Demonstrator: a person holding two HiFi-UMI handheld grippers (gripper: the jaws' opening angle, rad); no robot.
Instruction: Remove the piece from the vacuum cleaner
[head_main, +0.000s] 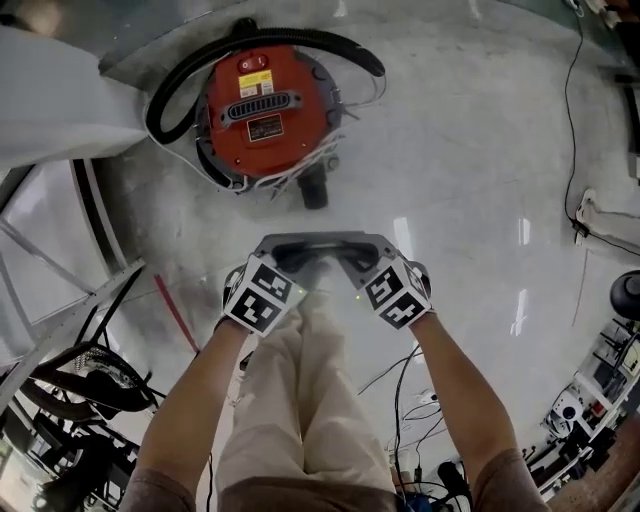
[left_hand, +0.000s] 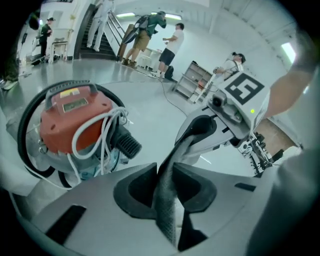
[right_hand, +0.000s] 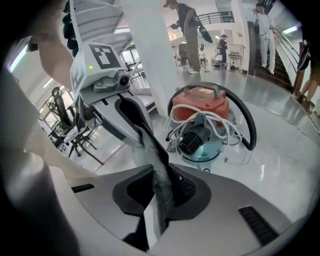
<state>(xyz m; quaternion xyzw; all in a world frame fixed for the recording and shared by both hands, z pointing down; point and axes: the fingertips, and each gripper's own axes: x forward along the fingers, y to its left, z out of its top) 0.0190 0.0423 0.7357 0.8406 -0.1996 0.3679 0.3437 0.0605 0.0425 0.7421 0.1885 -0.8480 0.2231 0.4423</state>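
Note:
A red canister vacuum cleaner (head_main: 265, 105) stands on the pale floor ahead of me, with its black hose (head_main: 170, 90) curled round it and a white cord looped at its front. Both grippers hang close together above the floor, well short of it. A thin grey textured strip (left_hand: 167, 200) runs from one to the other. My left gripper (head_main: 300, 258) is shut on one end of this strip. My right gripper (head_main: 345, 258) is shut on the other end (right_hand: 160, 175). Each gripper view shows the other gripper across the strip, with the vacuum cleaner (right_hand: 200, 112) behind it.
The person's legs (head_main: 300, 400) are below the grippers. A metal frame and a black wire rack (head_main: 70, 370) stand at the left. Cables and a power strip (head_main: 430, 405) lie near the feet, and a black cable (head_main: 572, 120) runs along the right. People stand far back (left_hand: 170, 45).

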